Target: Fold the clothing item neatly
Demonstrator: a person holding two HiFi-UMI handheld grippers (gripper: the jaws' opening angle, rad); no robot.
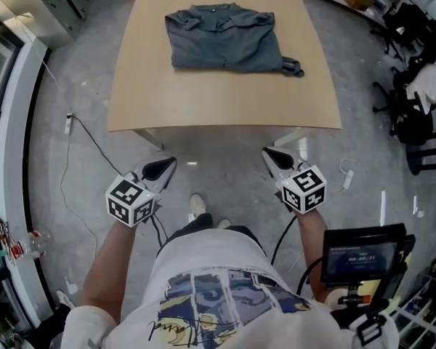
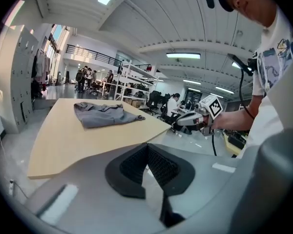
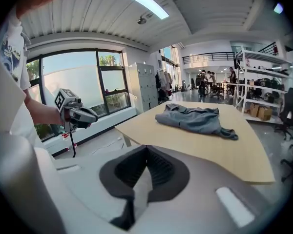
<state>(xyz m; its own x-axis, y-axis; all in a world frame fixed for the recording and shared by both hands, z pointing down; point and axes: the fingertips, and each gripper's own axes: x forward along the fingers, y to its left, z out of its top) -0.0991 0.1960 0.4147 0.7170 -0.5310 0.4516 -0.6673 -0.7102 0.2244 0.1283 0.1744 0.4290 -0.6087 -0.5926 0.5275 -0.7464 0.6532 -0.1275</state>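
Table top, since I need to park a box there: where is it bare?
The light wooden table is bare across its whole near half, between the folded grey garment and the near edge, and in strips on either side of that garment. Only the far middle is taken.

A person wears a white short-sleeved T-shirt (image 1: 225, 297) with blue-and-yellow print, dark shorts (image 1: 203, 227) and pale shoes (image 1: 197, 205). The grey left gripper (image 1: 168, 163) and right gripper (image 1: 266, 152) bear black-and-white marker cubes and black cables (image 1: 283, 238).

Counted: one grey shirt (image 1: 225, 38) on one wooden table (image 1: 203, 100), ahead of both grippers. Two grippers: left gripper (image 1: 160, 169), right gripper (image 1: 276, 157). One screen (image 1: 363, 257) sat beside the right gripper.
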